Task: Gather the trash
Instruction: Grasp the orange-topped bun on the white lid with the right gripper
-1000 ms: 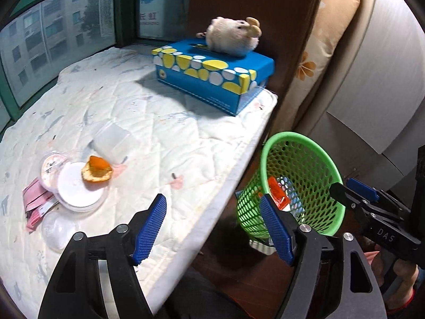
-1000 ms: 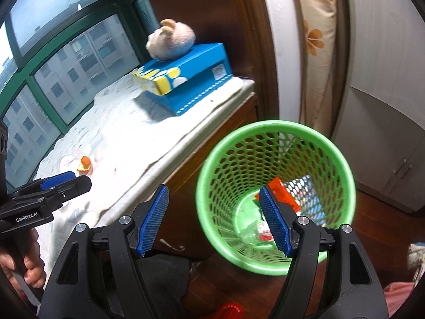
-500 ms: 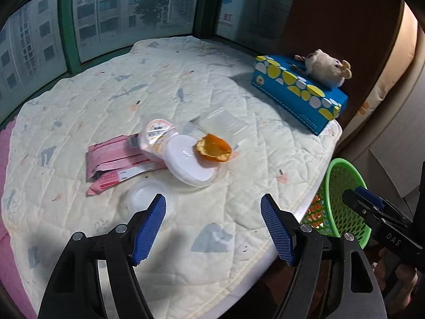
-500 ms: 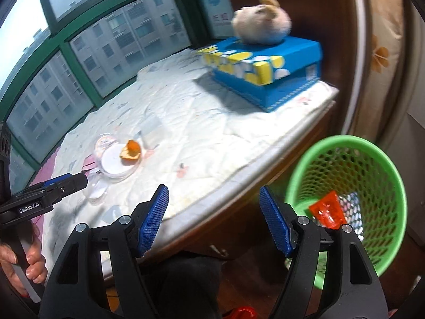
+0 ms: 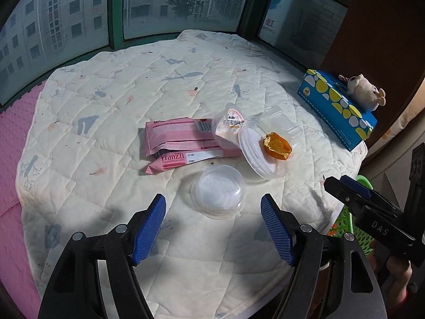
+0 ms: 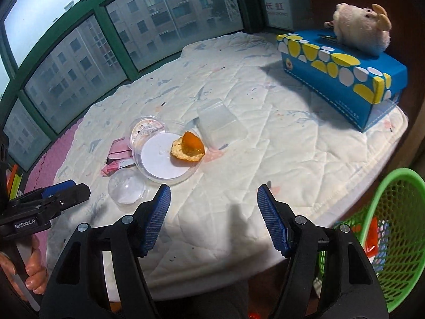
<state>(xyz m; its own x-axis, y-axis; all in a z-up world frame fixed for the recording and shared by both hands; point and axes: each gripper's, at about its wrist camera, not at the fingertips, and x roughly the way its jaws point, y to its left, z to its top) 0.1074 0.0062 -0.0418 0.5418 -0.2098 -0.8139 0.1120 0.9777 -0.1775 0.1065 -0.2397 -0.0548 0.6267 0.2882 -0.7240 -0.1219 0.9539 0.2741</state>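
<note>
1. Left gripper, with black arms and blue ribbed pads, hangs over the near part of the cream quilted mat; its jaws stand wide apart with nothing between them.
2. Right gripper is open and empty too, though its jaws have just been closing a little; nothing lies between them but bare mat.
3. Taking the orange fruit peel as the landmark: it rests on the white round plastic lid. A clear foil-topped jelly cup lies on its side touching that lid's far left edge, and a clear square plastic tub sits just behind the peel.
4. Left of the peel lie two pink snack wrappers, their long axes running left to right across the left wrist view.
5. Nearer than the peel, just ahead of the left gripper's open jaws and roughly centred between them, sits a clear domed plastic lid. It is round, so I judge that no wrist roll is needed to span it.
6. In my judgement the left gripper is nearer the domed lid; the right is better placed for the peel.
7. Right of the peel, past the mat's edge, stands the green mesh plastic basket, already holding some scraps.
</note>
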